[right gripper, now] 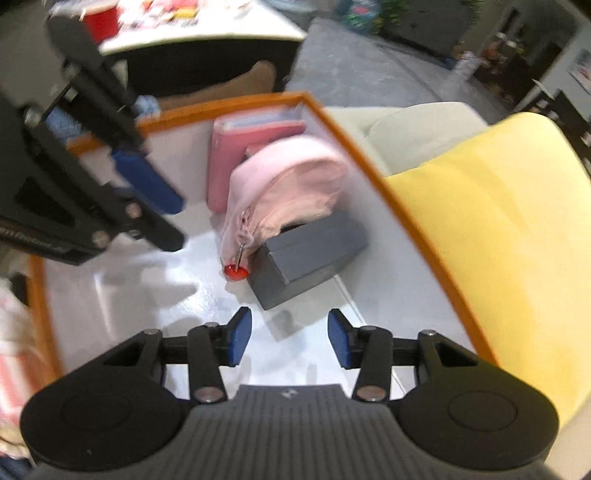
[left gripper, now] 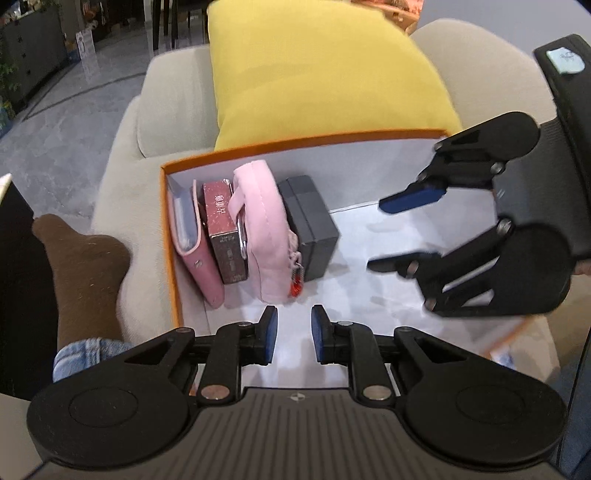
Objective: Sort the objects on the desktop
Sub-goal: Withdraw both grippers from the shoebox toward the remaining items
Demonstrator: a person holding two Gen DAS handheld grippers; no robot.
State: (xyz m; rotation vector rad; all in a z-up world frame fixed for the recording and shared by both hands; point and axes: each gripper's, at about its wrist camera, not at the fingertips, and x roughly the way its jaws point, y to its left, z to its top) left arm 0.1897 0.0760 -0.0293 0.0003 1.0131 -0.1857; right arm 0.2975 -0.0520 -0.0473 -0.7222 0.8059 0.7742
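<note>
An orange-rimmed box (left gripper: 168, 236) with a white inside holds a row of items at its left: a pink wallet (left gripper: 195, 254), a dark red box (left gripper: 225, 236), a pink pouch (left gripper: 264, 229) with a red zipper charm (left gripper: 294, 288), and a grey box (left gripper: 310, 225). My left gripper (left gripper: 293, 334) is open and empty over the box floor, just in front of the pouch. My right gripper (right gripper: 290, 338) is open and empty, close in front of the grey box (right gripper: 306, 254). It also shows in the left wrist view (left gripper: 391, 232), to the right of the grey box.
The box sits on a beige sofa seat (left gripper: 122, 184) with a yellow cushion (left gripper: 321, 74) behind it. A brown-socked foot (left gripper: 85, 273) lies left of the box. A white table (right gripper: 207, 22) with clutter stands beyond in the right wrist view.
</note>
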